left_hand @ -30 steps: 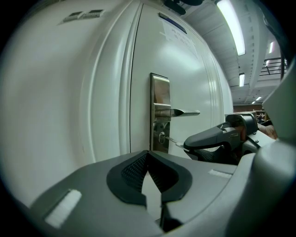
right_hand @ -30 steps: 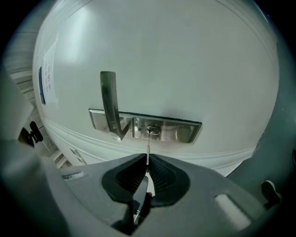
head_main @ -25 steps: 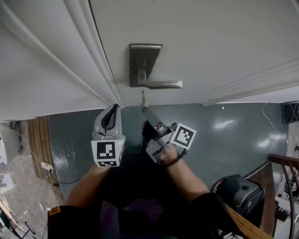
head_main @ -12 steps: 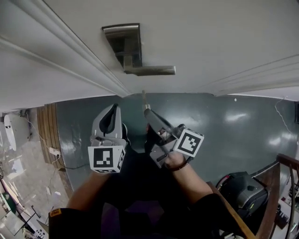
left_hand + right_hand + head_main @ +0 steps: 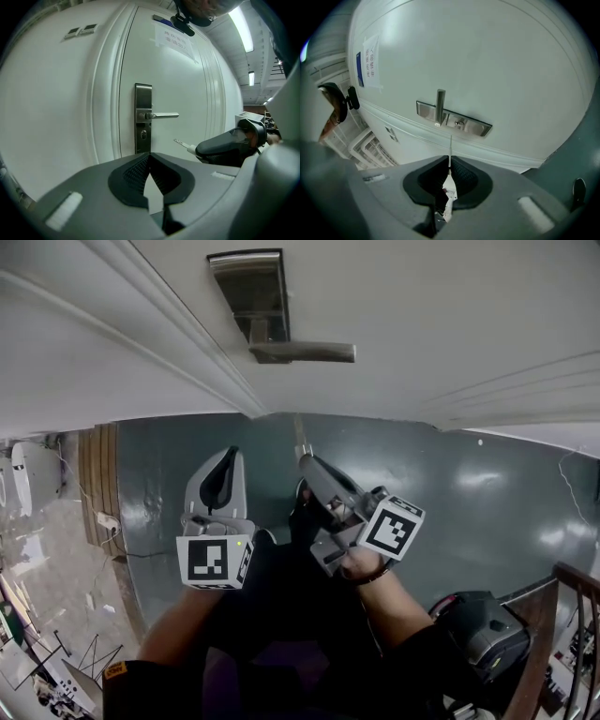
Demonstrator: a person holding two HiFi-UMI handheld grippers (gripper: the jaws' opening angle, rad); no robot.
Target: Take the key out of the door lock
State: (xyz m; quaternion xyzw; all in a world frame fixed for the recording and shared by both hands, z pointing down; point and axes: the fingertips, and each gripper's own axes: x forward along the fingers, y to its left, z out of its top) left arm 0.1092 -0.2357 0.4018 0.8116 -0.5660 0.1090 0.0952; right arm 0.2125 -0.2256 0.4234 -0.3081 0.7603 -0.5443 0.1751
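Observation:
The white door carries a steel lock plate (image 5: 143,117) with a lever handle (image 5: 161,115) and a keyhole (image 5: 143,135) that has nothing in it. My right gripper (image 5: 305,461) is shut on the key (image 5: 300,435), whose thin blade (image 5: 450,147) sticks out ahead of the pads, pointing at the lock plate (image 5: 454,121) with a clear gap to the door. The key (image 5: 180,142) and right gripper (image 5: 229,145) also show in the left gripper view. My left gripper (image 5: 228,456) hovers beside it on the left, shut and holding nothing.
A paper notice (image 5: 174,37) is taped high on the door. The door frame mouldings (image 5: 178,343) run along the left. A black case (image 5: 483,634) and a wooden railing (image 5: 572,587) stand on the grey-green floor at the lower right.
Both grippers have drawn back from the door together. The gap between the key's tip and the lock has grown. The right gripper has rolled a little.

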